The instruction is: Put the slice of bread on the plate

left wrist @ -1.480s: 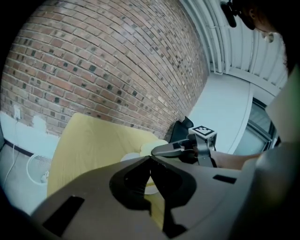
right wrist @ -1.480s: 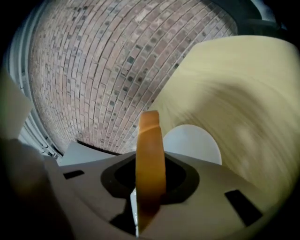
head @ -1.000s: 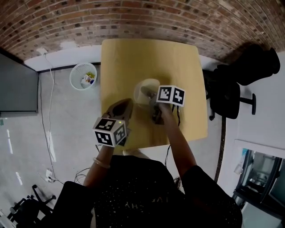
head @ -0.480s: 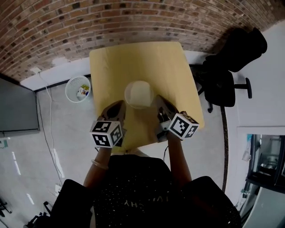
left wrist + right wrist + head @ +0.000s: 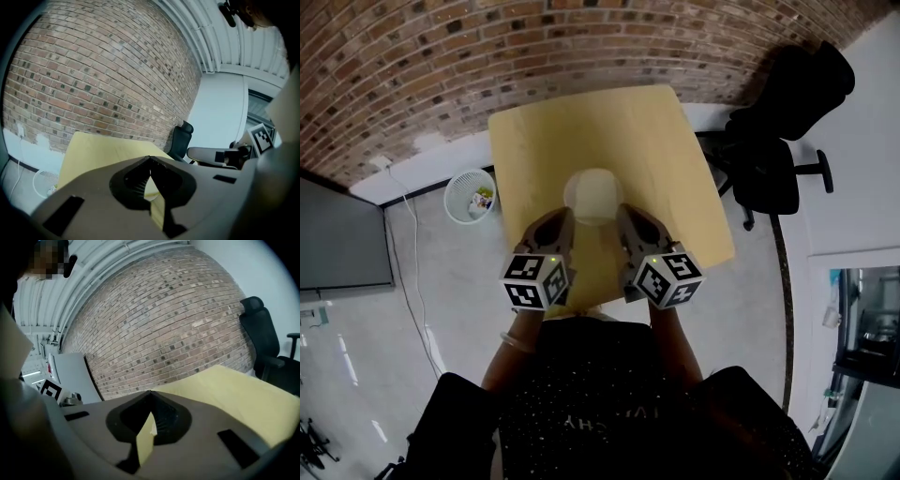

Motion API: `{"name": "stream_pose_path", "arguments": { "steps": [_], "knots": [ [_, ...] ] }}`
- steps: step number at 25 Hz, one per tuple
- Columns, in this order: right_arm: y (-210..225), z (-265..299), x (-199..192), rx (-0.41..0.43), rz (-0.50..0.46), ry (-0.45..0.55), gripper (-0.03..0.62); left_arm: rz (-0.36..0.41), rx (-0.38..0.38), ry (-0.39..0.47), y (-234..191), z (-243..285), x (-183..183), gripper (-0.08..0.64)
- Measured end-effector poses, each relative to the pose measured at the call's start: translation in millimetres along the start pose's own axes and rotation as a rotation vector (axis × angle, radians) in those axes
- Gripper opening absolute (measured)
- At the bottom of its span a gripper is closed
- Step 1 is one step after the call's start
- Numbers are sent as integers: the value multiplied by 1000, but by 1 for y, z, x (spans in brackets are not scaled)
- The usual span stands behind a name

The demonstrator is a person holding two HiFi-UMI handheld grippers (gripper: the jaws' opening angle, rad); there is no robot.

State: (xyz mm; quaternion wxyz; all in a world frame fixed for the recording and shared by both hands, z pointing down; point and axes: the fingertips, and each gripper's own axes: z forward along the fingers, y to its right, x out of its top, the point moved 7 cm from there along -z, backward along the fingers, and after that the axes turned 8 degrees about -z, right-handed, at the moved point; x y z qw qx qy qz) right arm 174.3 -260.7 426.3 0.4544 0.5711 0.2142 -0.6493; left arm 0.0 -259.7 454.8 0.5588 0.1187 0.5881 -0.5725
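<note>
A round white plate sits near the middle of the yellow table. A pale slice of bread seems to lie on it, hard to tell apart from the plate. My left gripper hovers just short of the plate's near left rim, its jaws shut and empty. My right gripper hovers at the near right rim, also shut on nothing. In the left gripper view the jaw tips meet over the table. The right gripper view shows its tips closed above the tabletop.
A brick wall runs behind the table. A white waste basket stands on the floor at the left, and a black office chair at the right. A dark screen fills the far left. The table's near edge is under both grippers.
My right gripper has pulled back from over the plate towards the near edge, risen and shut. The left gripper has lifted slightly. The plate stays where it was.
</note>
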Motion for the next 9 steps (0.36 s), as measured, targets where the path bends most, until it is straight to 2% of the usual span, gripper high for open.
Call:
{"name": "stream_pose_path", "arguments": {
  "steps": [9],
  "knots": [
    [2,1,-8,-15,-27,-60,11,3,-21,-9,4,0,-3,11]
  ]
}}
